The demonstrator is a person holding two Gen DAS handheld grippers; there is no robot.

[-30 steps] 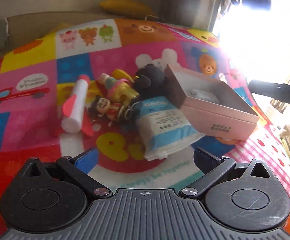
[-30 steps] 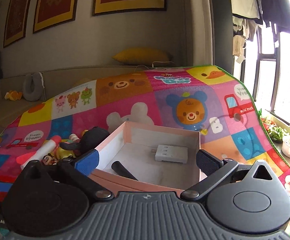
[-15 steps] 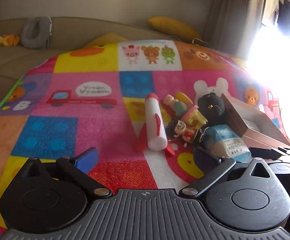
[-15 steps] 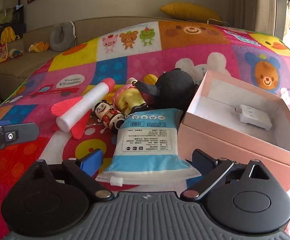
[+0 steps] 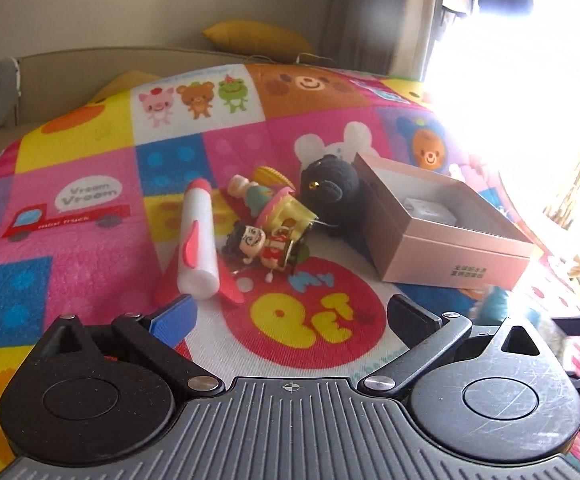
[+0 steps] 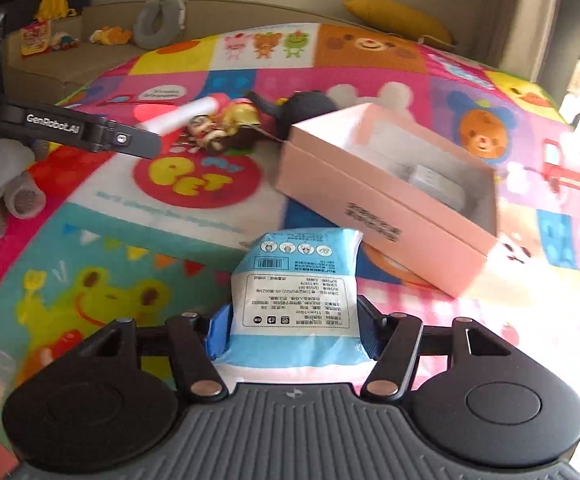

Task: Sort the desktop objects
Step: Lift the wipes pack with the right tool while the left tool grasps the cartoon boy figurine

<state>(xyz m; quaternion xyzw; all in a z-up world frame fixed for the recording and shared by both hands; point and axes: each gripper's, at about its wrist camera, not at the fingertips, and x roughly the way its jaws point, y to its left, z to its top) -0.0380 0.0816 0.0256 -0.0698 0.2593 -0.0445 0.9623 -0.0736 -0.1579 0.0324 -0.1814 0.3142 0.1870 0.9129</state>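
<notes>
Right claw is closed on the near end of the tissue pack; the pack is held above the play mat, just in front of the pink box. Left claw is wide open with nothing in it, facing the toy pile.

Handling, judged: the pack looks light, soft and film-wrapped, so probably slippery and easily squashed. A grip across its flat faces near one end, as now, seems right.

The foam rocket looks light and dentable; best taken mid-tube. The figurine looks rigid, with small parts. The black plush is soft.

Writing: mat reads "Vroom Vroom", "mini truck", "My PET". The left gripper's arm, seen from the right wrist view, reads "GenRobot.AI". Pack and box print is too small to read.
</notes>
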